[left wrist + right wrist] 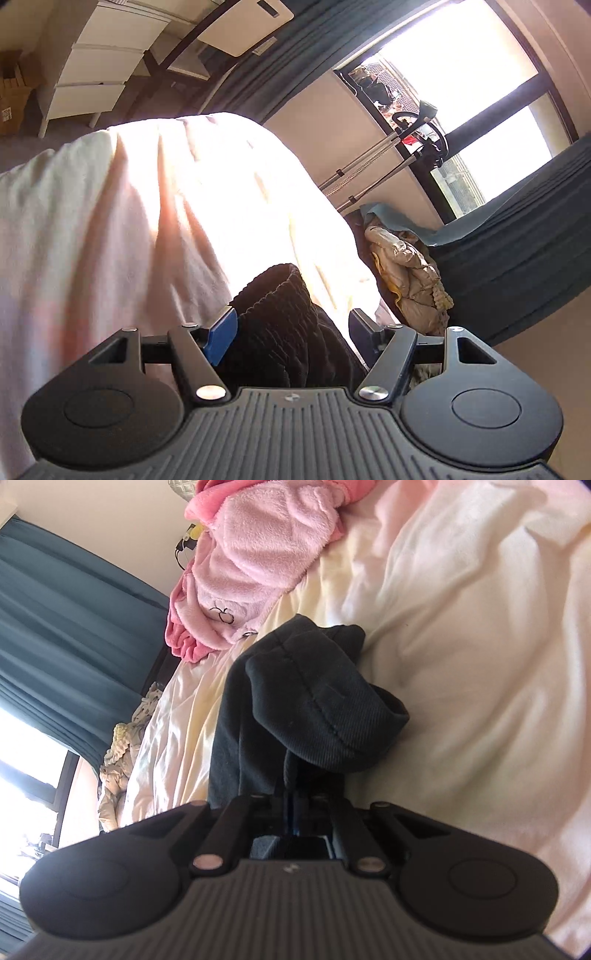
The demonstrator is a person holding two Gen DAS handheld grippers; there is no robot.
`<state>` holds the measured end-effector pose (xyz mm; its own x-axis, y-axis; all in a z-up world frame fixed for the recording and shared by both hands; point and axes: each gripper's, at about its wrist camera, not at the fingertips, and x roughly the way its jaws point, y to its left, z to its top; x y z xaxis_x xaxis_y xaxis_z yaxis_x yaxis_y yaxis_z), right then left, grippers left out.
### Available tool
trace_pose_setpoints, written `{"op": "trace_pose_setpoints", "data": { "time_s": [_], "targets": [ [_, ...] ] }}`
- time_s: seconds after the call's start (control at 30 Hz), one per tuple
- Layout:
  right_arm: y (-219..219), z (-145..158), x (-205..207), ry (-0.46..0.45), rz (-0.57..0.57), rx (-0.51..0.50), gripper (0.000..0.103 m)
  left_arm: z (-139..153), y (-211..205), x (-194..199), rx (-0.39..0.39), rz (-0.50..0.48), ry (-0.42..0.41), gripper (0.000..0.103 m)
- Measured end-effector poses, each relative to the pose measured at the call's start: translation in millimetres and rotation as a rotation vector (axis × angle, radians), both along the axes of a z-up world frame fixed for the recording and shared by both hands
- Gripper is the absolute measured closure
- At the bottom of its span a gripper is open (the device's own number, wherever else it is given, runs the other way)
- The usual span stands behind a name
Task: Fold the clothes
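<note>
A dark ribbed garment (280,325) lies on the cream bedsheet (184,206). My left gripper (291,328) is open, and the garment's ribbed edge bulges up between its blue-padded fingers (223,334). In the right wrist view the same dark garment (310,701) is bunched and folded over on the bedsheet (461,664). My right gripper (293,797) is shut on a fold of the dark garment, its fingers mostly hidden by the cloth.
A pink fleece garment (251,565) is heaped at the far side of the bed. A crumpled beige jacket (406,273) lies by the bed's edge below teal curtains (517,236). A stand with metal poles (373,162) is at the window. White drawers (92,74) stand behind.
</note>
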<state>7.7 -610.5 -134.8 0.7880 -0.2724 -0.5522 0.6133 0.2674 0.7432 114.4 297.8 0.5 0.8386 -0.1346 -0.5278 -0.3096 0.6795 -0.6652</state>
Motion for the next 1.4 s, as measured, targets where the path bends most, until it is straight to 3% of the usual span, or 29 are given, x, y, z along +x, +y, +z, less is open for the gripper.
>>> {"op": "trace_pose_setpoints", "data": {
  "time_s": [0.1,0.17,0.3,0.43,0.6,0.73,0.87,0.93,0.97,1.0,1.03,1.1,1.17,1.27,1.4],
  "targets": [
    [-1.0,-2.1,3.2,0.002,0.000,0.007,0.099,-7.5,6.7,43.5,0.026,-0.111,0.096,0.034],
    [-0.2,0.4,5.5,0.007,0.005,-0.008,0.098,-13.6,12.0,62.1,0.002,-0.148,0.138,0.035],
    [0.9,2.9,9.7,0.005,0.008,-0.023,0.097,-14.7,14.2,71.3,-0.101,-0.277,0.073,0.037],
    [1.8,2.6,12.2,0.000,0.009,-0.030,0.097,-18.7,4.9,66.4,0.001,-0.368,0.045,0.037],
    [2.8,4.3,13.9,-0.005,0.012,-0.037,0.095,-35.5,5.0,38.5,0.075,-0.341,0.088,0.037],
    [4.7,5.7,12.1,-0.011,0.019,-0.040,0.095,-31.7,-0.6,14.2,0.161,-0.326,0.037,0.036],
    [7.4,8.3,12.6,-0.003,0.038,-0.068,0.095,-25.1,7.9,29.0,0.092,-0.243,0.002,0.036],
    [7.4,8.9,11.9,-0.006,0.041,-0.071,0.095,-23.1,5.2,49.2,0.064,-0.253,0.023,0.037],
    [7.0,8.9,11.3,-0.011,0.040,-0.068,0.095,-23.4,-0.2,62.7,0.068,-0.265,0.075,0.041],
    [6.4,8.8,10.3,-0.020,0.036,-0.062,0.095,-23.0,-7.1,74.6,0.094,-0.274,0.132,0.054],
    [6.4,9.5,9.4,-0.031,0.032,-0.060,0.095,-20.4,-15.2,84.6,0.130,-0.284,0.176,0.056],
    [6.7,12.8,7.4,-0.069,0.024,-0.066,0.098,-2.4,-29.6,93.8,0.188,-0.283,0.169,0.079],
    [7.9,20.0,5.5,-0.130,0.018,-0.087,0.099,19.6,-39.9,99.4,0.216,-0.268,0.130,0.083],
    [9.8,39.3,6.8,-0.251,0.012,-0.139,0.100,51.2,-41.7,115.1,0.155,-0.208,0.081,0.086],
    [7.9,59.5,20.5,-0.318,-0.005,-0.200,0.100,68.6,-40.6,158.5,0.037,-0.046,0.078,0.086]
  ]
}}
